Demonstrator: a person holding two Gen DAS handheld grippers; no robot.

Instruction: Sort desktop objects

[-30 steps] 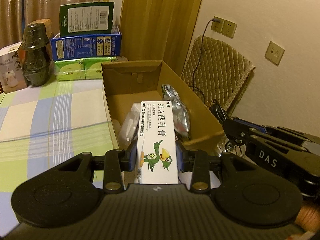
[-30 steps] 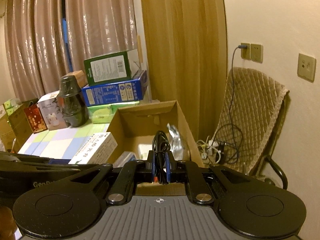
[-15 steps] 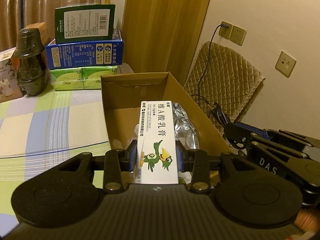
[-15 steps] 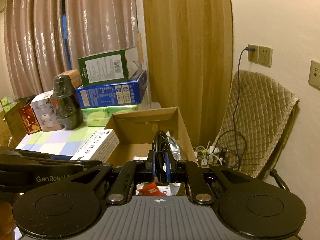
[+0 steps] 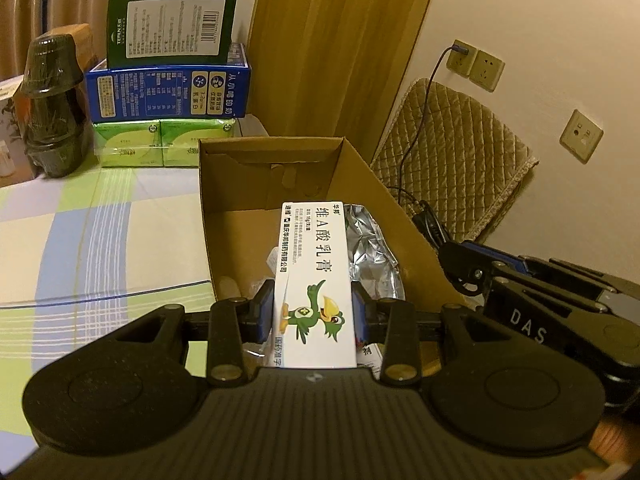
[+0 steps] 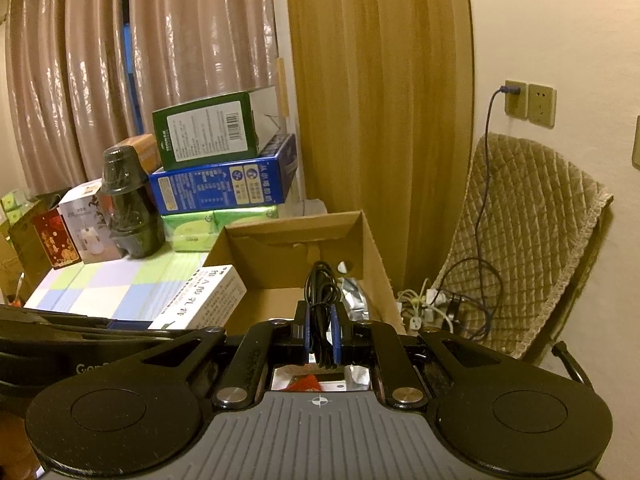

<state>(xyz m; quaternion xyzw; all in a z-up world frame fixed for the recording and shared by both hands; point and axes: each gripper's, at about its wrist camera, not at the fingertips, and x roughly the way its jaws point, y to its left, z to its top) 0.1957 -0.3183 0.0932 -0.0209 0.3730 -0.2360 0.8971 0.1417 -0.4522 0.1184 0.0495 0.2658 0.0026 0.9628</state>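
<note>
My left gripper (image 5: 313, 314) is shut on a white ointment box (image 5: 314, 276) with a green bird print and holds it over the near end of an open cardboard box (image 5: 372, 184). The ointment box also shows in the right wrist view (image 6: 200, 300). My right gripper (image 6: 323, 332) is shut on a coiled black cable (image 6: 322, 292) above the same cardboard box (image 6: 372, 248). A silver foil pouch (image 5: 370, 244) lies inside the cardboard box. The right gripper also shows in the left wrist view (image 5: 460, 264), at the right of the box.
A checked tablecloth (image 5: 100, 240) covers the table left of the box. At the back stand a dark jar (image 5: 52, 112), green packs (image 5: 160, 142), a blue carton (image 5: 168, 84) and a green box (image 5: 172, 26). A quilted chair (image 6: 528, 240) with cables stands to the right.
Both grippers have moved forward and up over the cardboard box, so the box sits lower and closer in both views. Both stay shut on their objects.
</note>
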